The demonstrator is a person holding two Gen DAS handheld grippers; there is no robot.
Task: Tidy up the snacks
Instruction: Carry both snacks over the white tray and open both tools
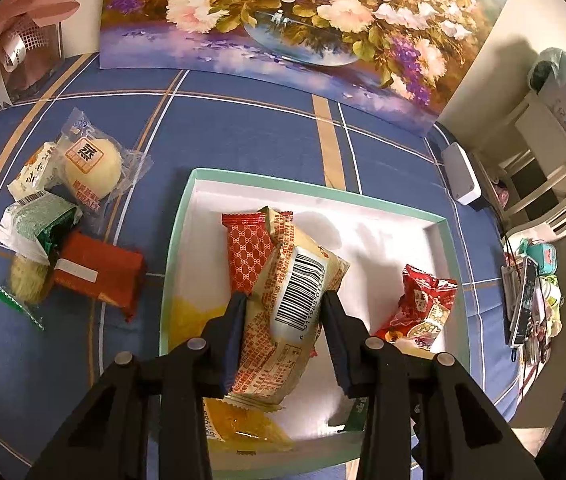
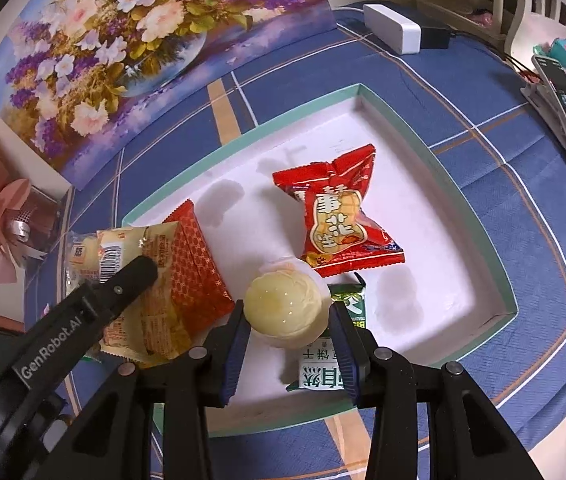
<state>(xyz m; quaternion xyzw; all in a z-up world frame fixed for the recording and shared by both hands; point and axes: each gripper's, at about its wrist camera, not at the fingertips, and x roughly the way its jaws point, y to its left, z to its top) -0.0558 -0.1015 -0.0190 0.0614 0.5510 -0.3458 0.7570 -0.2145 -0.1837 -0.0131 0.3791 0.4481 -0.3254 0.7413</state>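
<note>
Blue checked tablecloth (image 1: 243,128), both hand-held grippers angled down over box (image 2: 495,248), left (image 1: 283,300) clamping barcoded packet (image 1: 287,300), right (image 2: 287,312) clamping round pastry (image 2: 283,304)

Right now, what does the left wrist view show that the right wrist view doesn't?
Only the left wrist view: the pile of unsorted snacks on the blue cloth left of the box, and the left claw shut on the beige barcode packet.
Only the right wrist view: the right claw shut on a round pale pastry, above a green-and-white packet.
Both: the white box with its teal rim, the red peanut bag and the flower painting.
</note>
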